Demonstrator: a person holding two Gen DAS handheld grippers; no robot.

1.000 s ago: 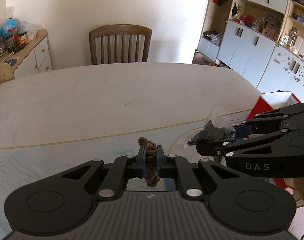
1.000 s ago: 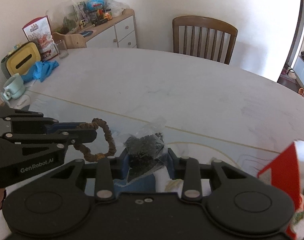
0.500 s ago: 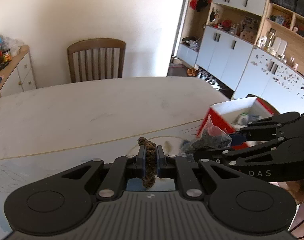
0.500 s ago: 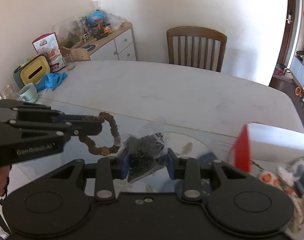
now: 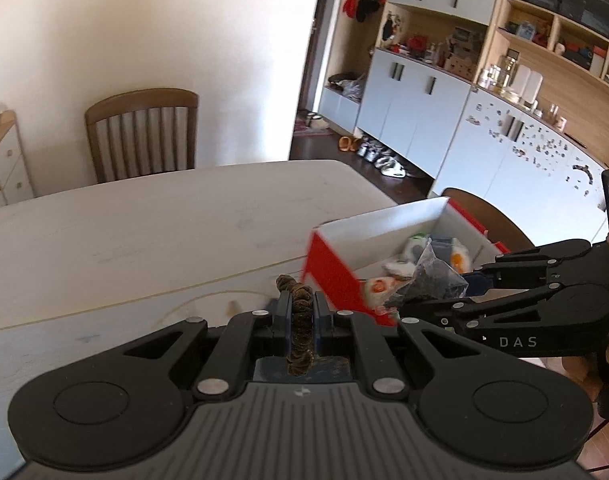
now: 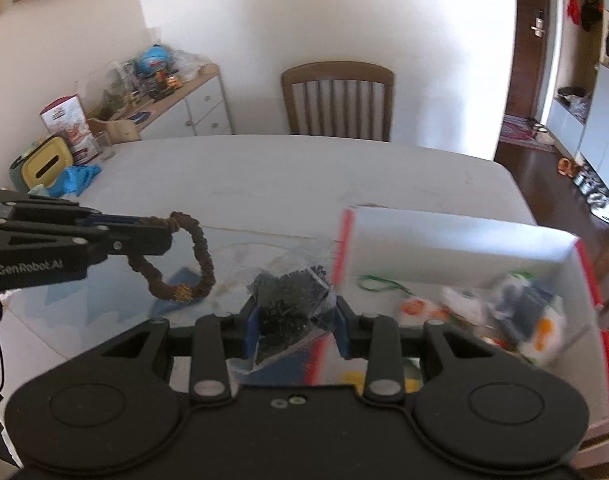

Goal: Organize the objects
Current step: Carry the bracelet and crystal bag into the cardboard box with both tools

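A white table (image 6: 304, 176) fills the middle of both views, with a wooden chair (image 6: 338, 100) behind its far edge against the pale wall. In the left wrist view a wall of white cabinets (image 5: 444, 104) and open shelves runs down the right side of the frame; in the right wrist view a low sideboard (image 6: 172, 100) crowded with jars and packets sits at upper left.

A red-and-white box (image 6: 444, 248) stands on the table at the right of the right wrist view, open at the top, with a blurred heap of white, orange and green packets inside. In the left wrist view the same box (image 5: 336, 272) lies right of centre.

The left gripper (image 5: 300, 312) is at bottom centre of its own view, its jaws closed tight on a brown ring (image 5: 298, 328), a loop of twisted cord that stands on edge between them. In the right wrist view this gripper (image 6: 152, 240) reaches in from the left edge and the ring (image 6: 184, 260) hangs from its tip above the table, left of the box.

The right gripper (image 6: 296, 320) is clamped on a bag (image 6: 292, 300), a clear packet of small black pieces pinched between the blue pads, just beside the box's near-left corner. In the left wrist view this gripper (image 5: 460, 292) comes in from the right edge and the bag (image 5: 428, 280) shows over the box's near side.
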